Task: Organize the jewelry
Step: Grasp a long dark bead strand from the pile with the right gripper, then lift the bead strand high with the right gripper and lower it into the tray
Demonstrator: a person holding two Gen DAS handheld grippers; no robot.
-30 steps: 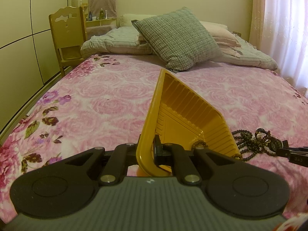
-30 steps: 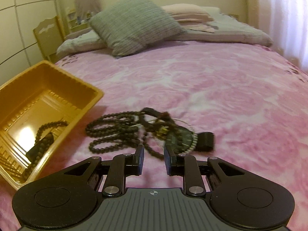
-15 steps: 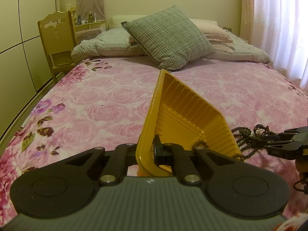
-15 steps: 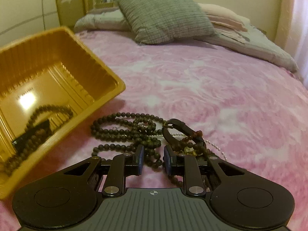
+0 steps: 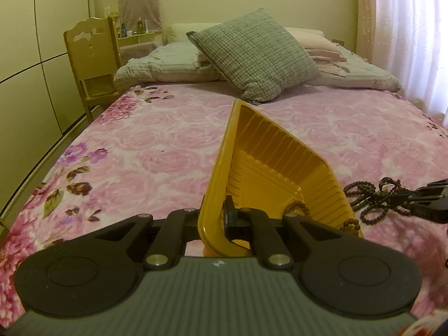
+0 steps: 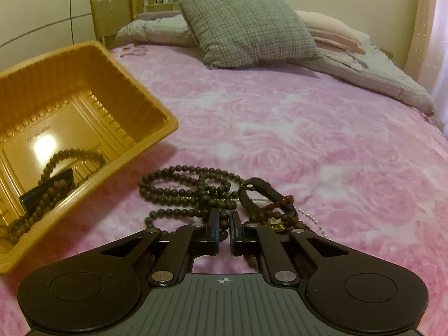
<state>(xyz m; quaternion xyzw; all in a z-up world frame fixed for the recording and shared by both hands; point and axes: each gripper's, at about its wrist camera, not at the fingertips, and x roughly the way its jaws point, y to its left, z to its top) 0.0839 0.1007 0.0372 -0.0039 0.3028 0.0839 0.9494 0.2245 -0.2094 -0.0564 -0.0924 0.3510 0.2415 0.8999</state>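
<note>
Where pillows (image 5: 253, 56) lean, a pink floral bedspread (image 5: 156, 151) covers the bed.

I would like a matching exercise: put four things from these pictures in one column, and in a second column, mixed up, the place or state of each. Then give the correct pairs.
Things
1. tray
2. bead pile
3. left tool
4. checked pillow

Places or states
A. leans at the head of the bed
B. shut on the tray's rim
C. tilted, with some beads inside
D. lies on the pink cover, with the right tool closed on a strand

Pairs: 1-C, 2-D, 3-B, 4-A
</note>
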